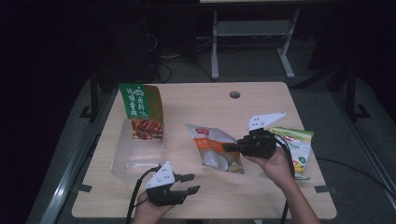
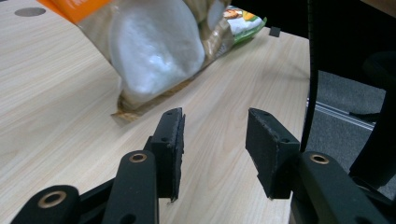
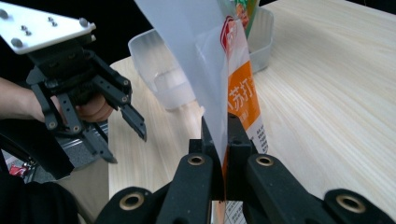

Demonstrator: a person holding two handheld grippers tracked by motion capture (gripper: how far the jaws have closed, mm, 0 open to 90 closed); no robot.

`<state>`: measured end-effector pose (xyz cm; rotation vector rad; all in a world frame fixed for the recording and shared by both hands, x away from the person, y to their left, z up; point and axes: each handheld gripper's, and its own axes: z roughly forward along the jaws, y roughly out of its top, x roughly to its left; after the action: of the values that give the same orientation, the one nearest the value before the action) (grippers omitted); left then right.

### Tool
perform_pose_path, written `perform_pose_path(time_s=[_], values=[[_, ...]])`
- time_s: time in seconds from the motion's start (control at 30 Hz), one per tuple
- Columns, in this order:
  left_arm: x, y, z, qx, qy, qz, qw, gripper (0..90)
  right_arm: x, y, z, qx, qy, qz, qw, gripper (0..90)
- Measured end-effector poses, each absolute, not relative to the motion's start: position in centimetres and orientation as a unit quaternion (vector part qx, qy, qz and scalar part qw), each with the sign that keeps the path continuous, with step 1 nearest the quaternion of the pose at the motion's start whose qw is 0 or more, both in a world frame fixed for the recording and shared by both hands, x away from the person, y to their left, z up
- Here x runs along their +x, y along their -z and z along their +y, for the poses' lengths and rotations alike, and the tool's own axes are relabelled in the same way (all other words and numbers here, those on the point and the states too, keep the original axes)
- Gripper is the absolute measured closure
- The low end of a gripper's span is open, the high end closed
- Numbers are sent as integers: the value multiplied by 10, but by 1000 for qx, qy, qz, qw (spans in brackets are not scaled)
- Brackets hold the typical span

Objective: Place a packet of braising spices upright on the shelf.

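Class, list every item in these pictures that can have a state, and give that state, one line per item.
Orange and white packet: pinched at its edge, partly lifted.
Right gripper: shut on the packet.
Left gripper: open, nothing between its jaws.
Clear plastic container: lidless, green packet leaning in it.
Yellow-green packet: flat on the table.

table (image 1: 196, 100) centre: snack pouch (image 1: 214, 148) | left: clear box (image 1: 133, 156), packet (image 1: 140, 111) leaning in it | right edge: second packet (image 1: 295, 148) | lower left: left gripper (image 1: 189, 183)
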<state>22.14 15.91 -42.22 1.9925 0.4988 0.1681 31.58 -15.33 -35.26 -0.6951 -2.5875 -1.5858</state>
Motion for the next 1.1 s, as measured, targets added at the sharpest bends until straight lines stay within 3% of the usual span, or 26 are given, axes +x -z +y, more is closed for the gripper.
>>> perform_pose_path(time_s=[0.4, 1.1], values=[[217, 423, 156, 826, -64, 198, 523, 488, 329, 328, -129, -204, 515, -832, 16, 900], [213, 423, 154, 833, -54, 174, 522, 454, 356, 296, -76, -173, 524, -834, 18, 900]])
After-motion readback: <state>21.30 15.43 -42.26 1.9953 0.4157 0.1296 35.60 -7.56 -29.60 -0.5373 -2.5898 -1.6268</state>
